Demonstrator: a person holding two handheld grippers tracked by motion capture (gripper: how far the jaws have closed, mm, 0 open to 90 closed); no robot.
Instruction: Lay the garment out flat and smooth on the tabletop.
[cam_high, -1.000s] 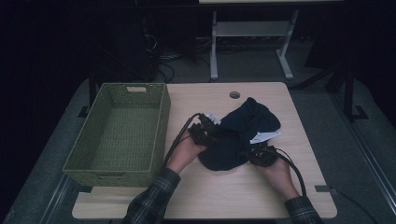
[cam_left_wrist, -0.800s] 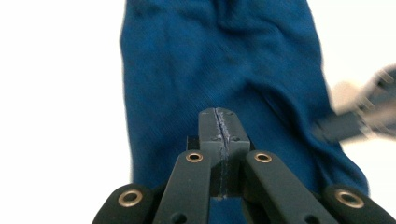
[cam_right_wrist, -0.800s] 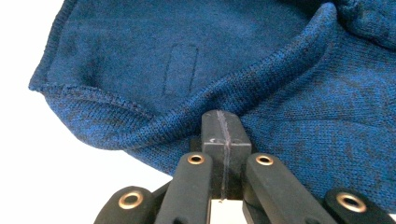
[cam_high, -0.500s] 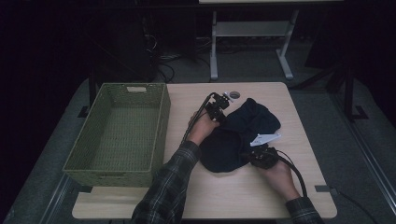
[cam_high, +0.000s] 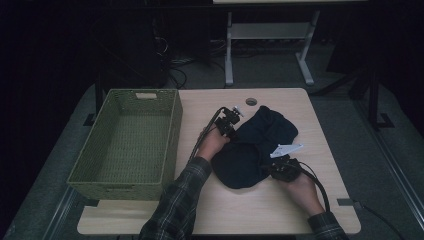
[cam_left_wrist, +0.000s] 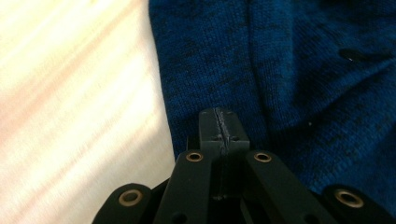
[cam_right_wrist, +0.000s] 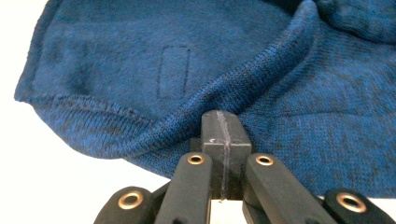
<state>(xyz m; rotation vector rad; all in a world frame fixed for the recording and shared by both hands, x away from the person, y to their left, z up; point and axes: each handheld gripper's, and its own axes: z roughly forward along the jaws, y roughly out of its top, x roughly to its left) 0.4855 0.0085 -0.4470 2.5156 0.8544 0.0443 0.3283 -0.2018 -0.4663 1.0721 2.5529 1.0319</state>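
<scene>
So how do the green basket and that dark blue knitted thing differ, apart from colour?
The green basket is a stiff, woven, straight-sided box, while the blue knitted garment is soft and lies crumpled in folds. The basket stands apart at the table's left with no claw near it; the garment has the left claw at its far edge and the right claw at its near edge, both with jaws closed. Both rest on the same wooden table.

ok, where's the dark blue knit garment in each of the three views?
High view: dark blue knit garment crumpled right of centre on the table, between the two claws.
Left gripper view: garment fills the right side, table at left.
Right gripper view: garment spans the upper frame.
Shared landmark: the pale wooden table.
</scene>
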